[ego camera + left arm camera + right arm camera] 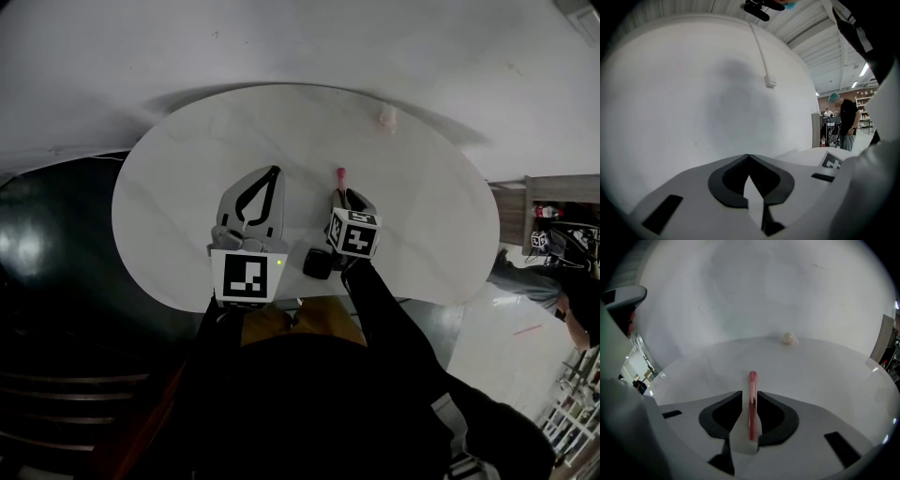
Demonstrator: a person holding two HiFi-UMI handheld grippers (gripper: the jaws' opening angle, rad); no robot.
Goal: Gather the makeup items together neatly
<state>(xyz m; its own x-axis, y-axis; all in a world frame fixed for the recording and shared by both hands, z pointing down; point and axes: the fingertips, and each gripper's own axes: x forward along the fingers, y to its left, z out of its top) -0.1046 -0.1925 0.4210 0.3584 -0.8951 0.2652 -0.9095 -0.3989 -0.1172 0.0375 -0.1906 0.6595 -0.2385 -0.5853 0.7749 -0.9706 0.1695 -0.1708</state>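
A slim pink-and-red lip gloss tube (340, 177) (752, 401) lies lengthwise between the jaws of my right gripper (343, 196) (749, 394), its pink cap poking out past the fingertips over the white oval table (178, 197). The jaws stand slightly apart, with a thin gap along the tube's left side, so the gripper is open around it. My left gripper (274, 172) (749, 155) rests to the left, shut, its tips meeting with nothing between them. A small black round case (318, 263) sits beside the right gripper near the table's front edge. A small pale puff (385, 117) (788, 338) lies at the far edge.
The table stands against a white wall (693, 84). Dark floor (56, 244) lies to the left. At the right are a wooden shelf unit (553, 211) and a person (562, 291) standing nearby.
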